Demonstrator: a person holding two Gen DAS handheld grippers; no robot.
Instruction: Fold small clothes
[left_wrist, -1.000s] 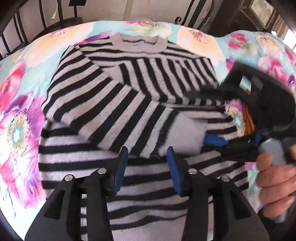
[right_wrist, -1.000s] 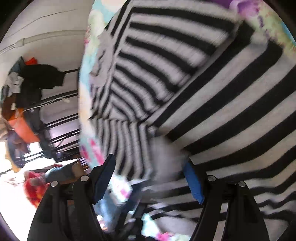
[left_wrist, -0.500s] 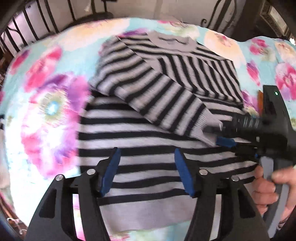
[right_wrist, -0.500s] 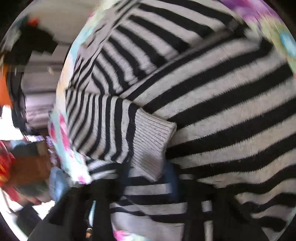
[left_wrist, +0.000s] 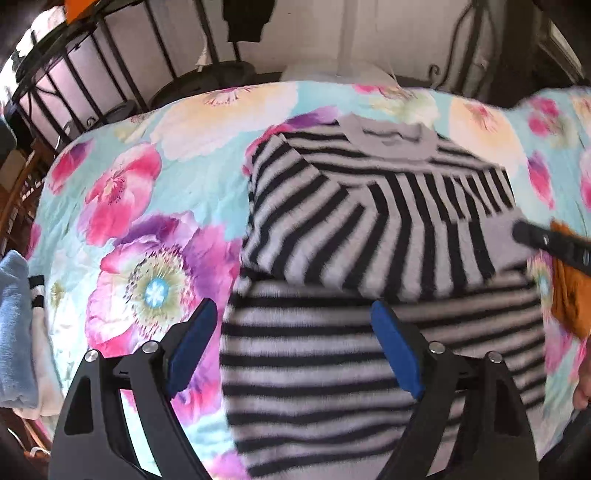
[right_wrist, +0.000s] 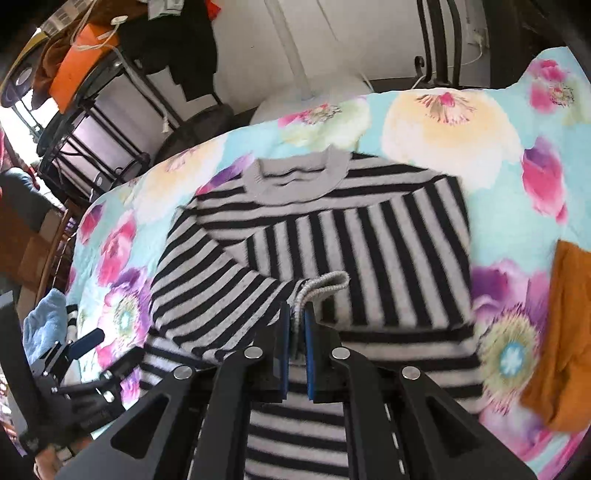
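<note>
The right gripper (right_wrist: 297, 341) reaches low over the black-and-grey striped knit sweater (right_wrist: 332, 240), its blue-padded fingers (right_wrist: 283, 350) pressed together on the sweater's ribbed grey sleeve cuff (right_wrist: 323, 286), while the left gripper (left_wrist: 291, 343) hovers above the sweater's lower left edge with its fingers spread wide and holding nothing. The sweater lies flat on the floral turquoise bedspread (right_wrist: 443, 125), collar at the far end, both sleeves folded across its chest, an orange cloth (right_wrist: 565, 332) to its right.
</note>
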